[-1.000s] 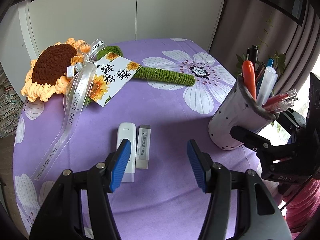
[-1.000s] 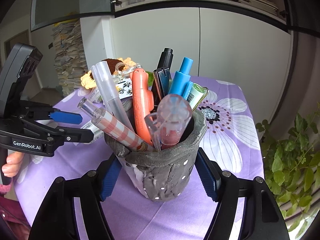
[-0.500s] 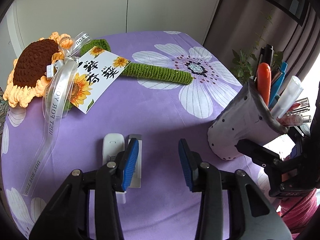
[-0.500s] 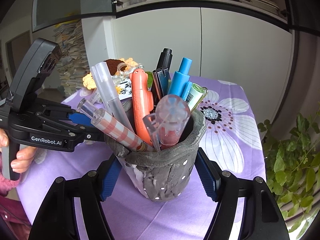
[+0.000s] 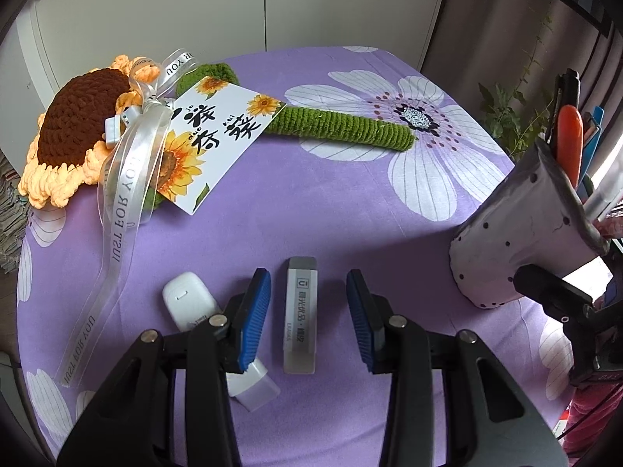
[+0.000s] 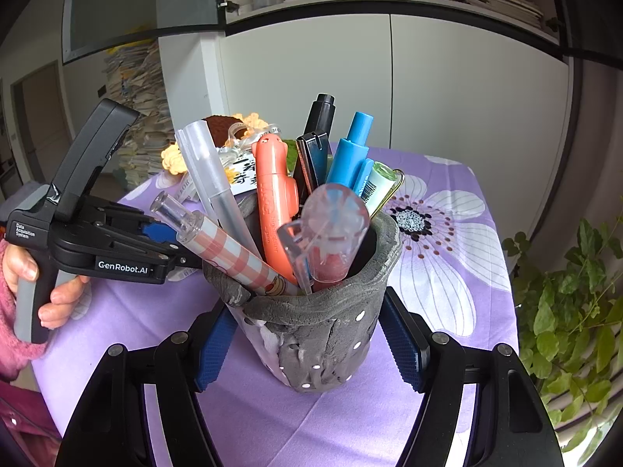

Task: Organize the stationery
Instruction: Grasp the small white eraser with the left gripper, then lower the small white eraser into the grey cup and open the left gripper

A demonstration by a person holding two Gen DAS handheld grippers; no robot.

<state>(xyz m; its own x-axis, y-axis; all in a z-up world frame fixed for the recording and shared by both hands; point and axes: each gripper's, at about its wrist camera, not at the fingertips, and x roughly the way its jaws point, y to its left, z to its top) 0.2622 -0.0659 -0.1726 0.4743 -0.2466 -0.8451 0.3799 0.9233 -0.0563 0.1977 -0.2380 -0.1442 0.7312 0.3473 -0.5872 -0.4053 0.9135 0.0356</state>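
Note:
A grey eraser (image 5: 300, 313) lies on the purple flowered tablecloth (image 5: 331, 210). My left gripper (image 5: 307, 319) is open, one jaw on each side of the eraser, not touching it. A white correction tape (image 5: 194, 307) lies just left of the left jaw, partly hidden under it. A grey pen holder (image 6: 311, 330) full of pens and markers stands at the right in the left wrist view (image 5: 518, 233). My right gripper (image 6: 307, 346) sits around the holder's lower body, its blue pads against the sides. The left gripper also shows in the right wrist view (image 6: 163, 237).
A crocheted sunflower (image 5: 74, 132) with a green stem (image 5: 350, 128), a ribbon (image 5: 120, 194) and a printed card (image 5: 210, 136) lies at the back left. A potted plant (image 6: 572, 311) stands beyond the table's right edge. White cabinets stand behind.
My left gripper has shifted left and down over the eraser, so the eraser now lies between its jaws. The right gripper and the pen holder have not moved.

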